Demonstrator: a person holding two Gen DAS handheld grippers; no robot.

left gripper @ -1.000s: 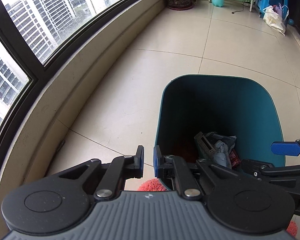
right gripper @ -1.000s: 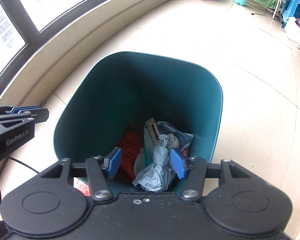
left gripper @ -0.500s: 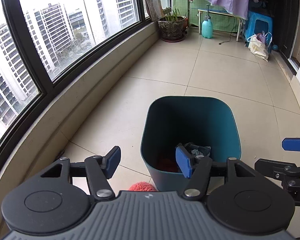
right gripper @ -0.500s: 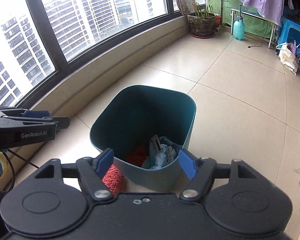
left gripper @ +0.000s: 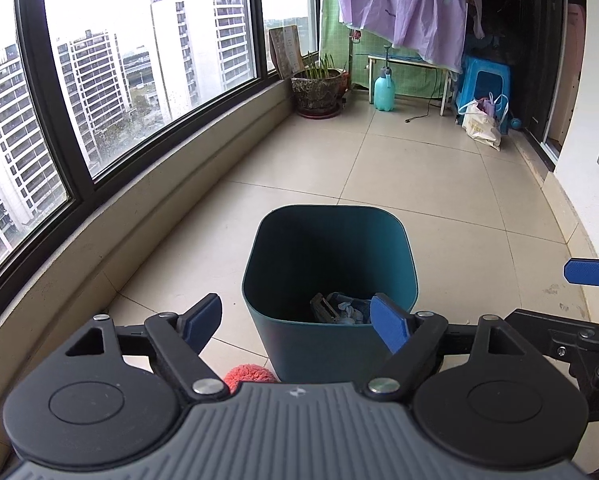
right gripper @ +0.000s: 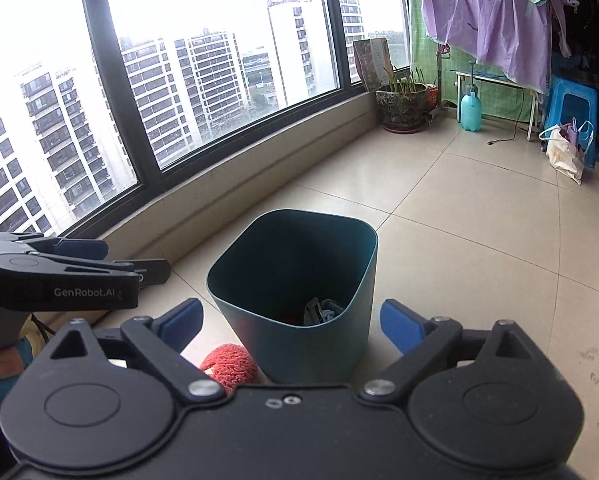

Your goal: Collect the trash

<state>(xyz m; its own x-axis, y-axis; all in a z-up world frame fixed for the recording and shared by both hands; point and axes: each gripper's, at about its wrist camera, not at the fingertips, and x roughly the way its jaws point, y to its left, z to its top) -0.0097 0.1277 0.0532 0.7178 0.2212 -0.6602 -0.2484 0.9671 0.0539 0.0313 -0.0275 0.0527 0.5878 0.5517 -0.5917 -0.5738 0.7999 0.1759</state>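
Left wrist view: we saw the left gripper with its jaws spread wide and nothing between the pads; they had just been opening further. The teal bin stood on the tiled floor straight ahead of and below the jaws, its mouth turned up to us, its near rim falling in the gap between the two blue pads. Inside, low against the near wall, lay the collected trash, crumpled paper and wrappers, below and just beyond the right pad. A red fuzzy thing lay on the floor at the bin's foot, on the near side, closer to the left pad than to the right. Off to the right of our jaws one blue pad of the right gripper reached in from the frame edge.

Right wrist view: we saw the right gripper likewise released, its jaws at full spread and empty, and just lately opening. The teal bin stood dead ahead between the pads and below them. The trash showed only as a scrap above the near rim. The red fuzzy thing sat below the left pad, touching or just beside the bin's base. The left gripper hung to the left, level with our jaws. We judged the left gripper nearer that red thing, should it count as trash; no long axis showed on it.
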